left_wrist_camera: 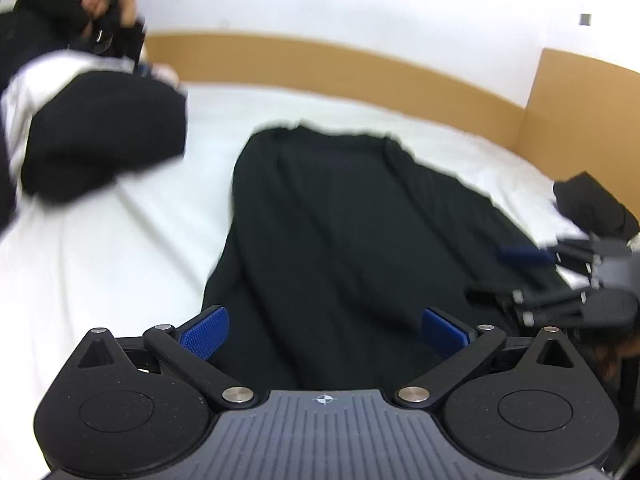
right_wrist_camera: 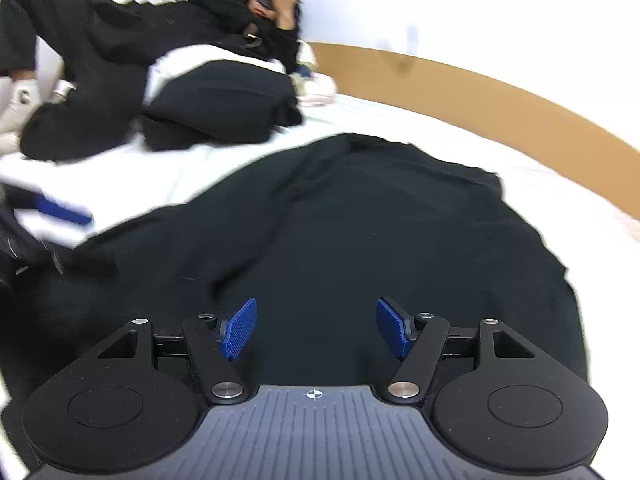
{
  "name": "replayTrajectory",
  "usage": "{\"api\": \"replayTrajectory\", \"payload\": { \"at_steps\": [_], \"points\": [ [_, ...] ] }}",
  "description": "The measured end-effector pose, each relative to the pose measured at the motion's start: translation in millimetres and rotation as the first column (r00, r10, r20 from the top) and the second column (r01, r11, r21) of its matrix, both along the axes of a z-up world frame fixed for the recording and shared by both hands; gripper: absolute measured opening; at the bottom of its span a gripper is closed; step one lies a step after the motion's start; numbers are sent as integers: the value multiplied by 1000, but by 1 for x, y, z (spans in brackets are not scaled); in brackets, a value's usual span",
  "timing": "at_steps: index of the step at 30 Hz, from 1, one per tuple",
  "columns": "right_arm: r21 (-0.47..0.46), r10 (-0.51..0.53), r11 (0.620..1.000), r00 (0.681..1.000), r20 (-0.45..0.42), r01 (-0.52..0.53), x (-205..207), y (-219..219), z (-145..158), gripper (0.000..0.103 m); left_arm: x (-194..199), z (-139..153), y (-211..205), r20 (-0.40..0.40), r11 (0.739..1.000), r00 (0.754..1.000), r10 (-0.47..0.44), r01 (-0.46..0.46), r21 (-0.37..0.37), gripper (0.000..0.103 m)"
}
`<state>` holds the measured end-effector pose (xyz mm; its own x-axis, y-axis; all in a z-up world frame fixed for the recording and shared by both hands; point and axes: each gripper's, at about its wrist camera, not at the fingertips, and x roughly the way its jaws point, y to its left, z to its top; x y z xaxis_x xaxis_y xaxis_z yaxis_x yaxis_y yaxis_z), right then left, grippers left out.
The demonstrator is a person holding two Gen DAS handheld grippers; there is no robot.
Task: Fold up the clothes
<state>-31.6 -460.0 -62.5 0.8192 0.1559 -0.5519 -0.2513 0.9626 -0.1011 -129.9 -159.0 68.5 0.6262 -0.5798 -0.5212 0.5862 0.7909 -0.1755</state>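
A: Garment (left_wrist_camera: 340, 220), black: where?
B: Flat on white bed (left_wrist_camera: 120, 240), near side, below both tongs.
A: Tongs?
B: Left gripper (left_wrist_camera: 325, 334) wide apart; right gripper (right_wrist_camera: 316, 330) apart. Neither holds cloth.

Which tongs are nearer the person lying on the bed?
Left. The left tongs sit at the black garment's edge on the side of the person; the right tongs are over the garment's far side.

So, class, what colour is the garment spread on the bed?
Black garment, plain; clearest in the right wrist view.
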Motion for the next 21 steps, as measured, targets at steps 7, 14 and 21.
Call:
{"api": "replayTrajectory", "payload": {
  "at_steps": [7, 14, 21],
  "points": [
    [137, -131, 982, 991, -21, 133, -27, -82, -26, 95, 43, -45, -47, -40, 989, 999, 26, -20, 144, 102],
    [76, -145, 985, 985, -98, 153, -26, -82, -47, 103, 36, -50, -58, -5, 978, 1000, 22, -21, 207, 102],
    [83, -144, 985, 984, -104, 152, -26, -82, -43, 103, 46, -39, -68, -18, 967, 1000, -9, 13, 253, 102]
  ]
}}
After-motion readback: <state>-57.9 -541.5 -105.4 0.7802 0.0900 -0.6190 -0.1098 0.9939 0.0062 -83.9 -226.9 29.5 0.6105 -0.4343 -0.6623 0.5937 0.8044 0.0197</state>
